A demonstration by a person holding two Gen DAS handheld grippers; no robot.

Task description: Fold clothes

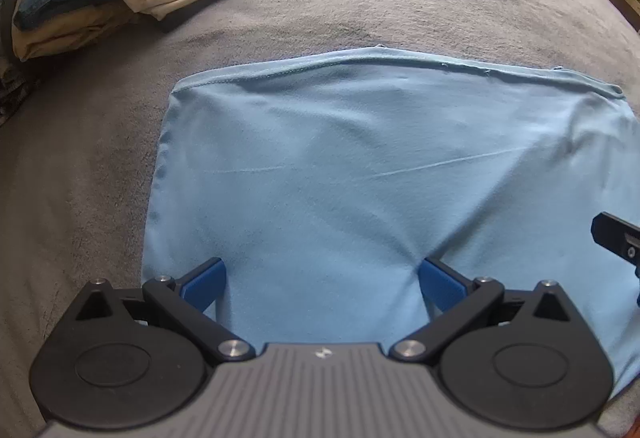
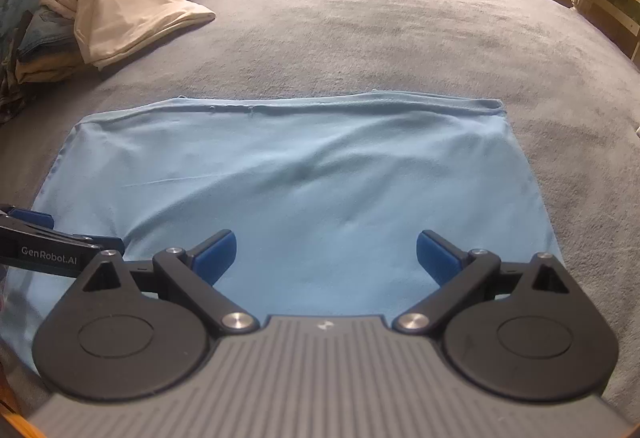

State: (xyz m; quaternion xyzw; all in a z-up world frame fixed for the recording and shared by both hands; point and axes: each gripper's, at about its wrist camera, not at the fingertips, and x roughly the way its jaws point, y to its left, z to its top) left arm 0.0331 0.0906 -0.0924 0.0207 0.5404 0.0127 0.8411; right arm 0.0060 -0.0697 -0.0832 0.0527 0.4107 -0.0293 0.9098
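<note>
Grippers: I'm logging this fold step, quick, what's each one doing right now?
Left gripper: open, holding nothing, over the light blue cloth.
Right gripper: open, holding nothing, over the same cloth.

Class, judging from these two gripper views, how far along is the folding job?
Done: the light blue garment lies flat as a rectangle on the grey bedspread; whether it is folded over I cannot tell. In hand: nothing; the left gripper and right gripper are open above it. Left: the loose white garment and the pile under it.
</note>
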